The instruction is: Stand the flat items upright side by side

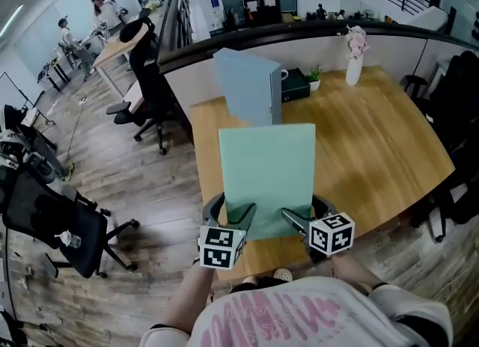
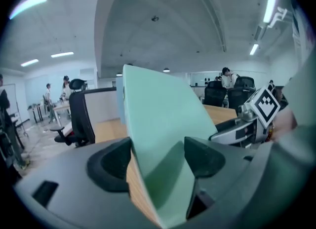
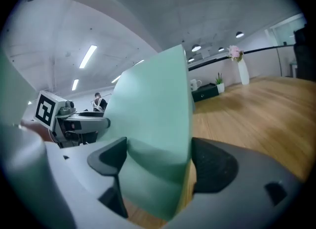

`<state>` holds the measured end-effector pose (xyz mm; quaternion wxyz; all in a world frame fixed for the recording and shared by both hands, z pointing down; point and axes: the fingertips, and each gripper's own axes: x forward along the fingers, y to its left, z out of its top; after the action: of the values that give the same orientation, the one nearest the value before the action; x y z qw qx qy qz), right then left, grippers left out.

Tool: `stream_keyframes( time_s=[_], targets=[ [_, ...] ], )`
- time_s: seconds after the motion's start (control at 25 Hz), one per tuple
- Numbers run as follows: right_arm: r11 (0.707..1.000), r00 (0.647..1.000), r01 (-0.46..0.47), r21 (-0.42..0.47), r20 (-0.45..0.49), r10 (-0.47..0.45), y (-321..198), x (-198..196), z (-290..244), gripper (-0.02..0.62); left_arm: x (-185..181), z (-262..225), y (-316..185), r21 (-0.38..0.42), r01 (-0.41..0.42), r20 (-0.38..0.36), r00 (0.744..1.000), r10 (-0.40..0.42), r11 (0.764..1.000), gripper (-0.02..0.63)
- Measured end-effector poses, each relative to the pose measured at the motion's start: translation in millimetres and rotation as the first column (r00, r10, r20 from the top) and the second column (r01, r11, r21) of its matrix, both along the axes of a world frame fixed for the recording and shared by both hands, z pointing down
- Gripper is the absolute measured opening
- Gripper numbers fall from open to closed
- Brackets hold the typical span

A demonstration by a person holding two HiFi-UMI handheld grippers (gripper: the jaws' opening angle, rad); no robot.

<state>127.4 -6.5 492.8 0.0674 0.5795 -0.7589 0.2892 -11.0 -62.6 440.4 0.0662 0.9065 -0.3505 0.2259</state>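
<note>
A pale green flat item point(image 1: 267, 173) is held tilted up above the near edge of the wooden table point(image 1: 374, 136). My left gripper point(image 1: 228, 216) is shut on its lower left corner and my right gripper point(image 1: 307, 216) on its lower right corner. In the left gripper view the green item point(image 2: 158, 119) fills the gap between the dark pads of the left gripper point(image 2: 158, 156). The right gripper view shows the same item point(image 3: 153, 104) wedged between the pads of the right gripper point(image 3: 158, 156). A blue-grey flat item point(image 1: 247, 87) stands upright farther back on the table.
Behind the blue-grey item lie a black box point(image 1: 296, 84), a small potted plant point(image 1: 315, 76) and a white vase with pink flowers point(image 1: 355, 57). Black office chairs stand to the left point(image 1: 150, 84) point(image 1: 52, 226) and right point(image 1: 456, 114) of the table.
</note>
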Motion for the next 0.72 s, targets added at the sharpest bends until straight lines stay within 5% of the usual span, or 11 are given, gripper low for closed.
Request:
stream_keyframes(
  time_s=[0.16,0.36,0.72],
  targets=[
    [0.997,1.000,-0.009,0.072,0.012,0.008,-26,1,-13,0.413,5,-27,-21,0.121,-0.015,0.027,1.000,0.011,0.993,0.328],
    [0.991,0.997,-0.066,0.120,-0.034,0.070,-42,3,-24,0.413,7,-47,-41,0.193,-0.043,-0.031,0.998,0.050,0.980,0.307],
    [0.944,0.945,-0.245,0.222,-0.162,0.284,-131,-22,-26,0.413,-12,-33,-153,0.202,-0.208,-0.128,0.963,0.236,0.957,0.310]
  ],
)
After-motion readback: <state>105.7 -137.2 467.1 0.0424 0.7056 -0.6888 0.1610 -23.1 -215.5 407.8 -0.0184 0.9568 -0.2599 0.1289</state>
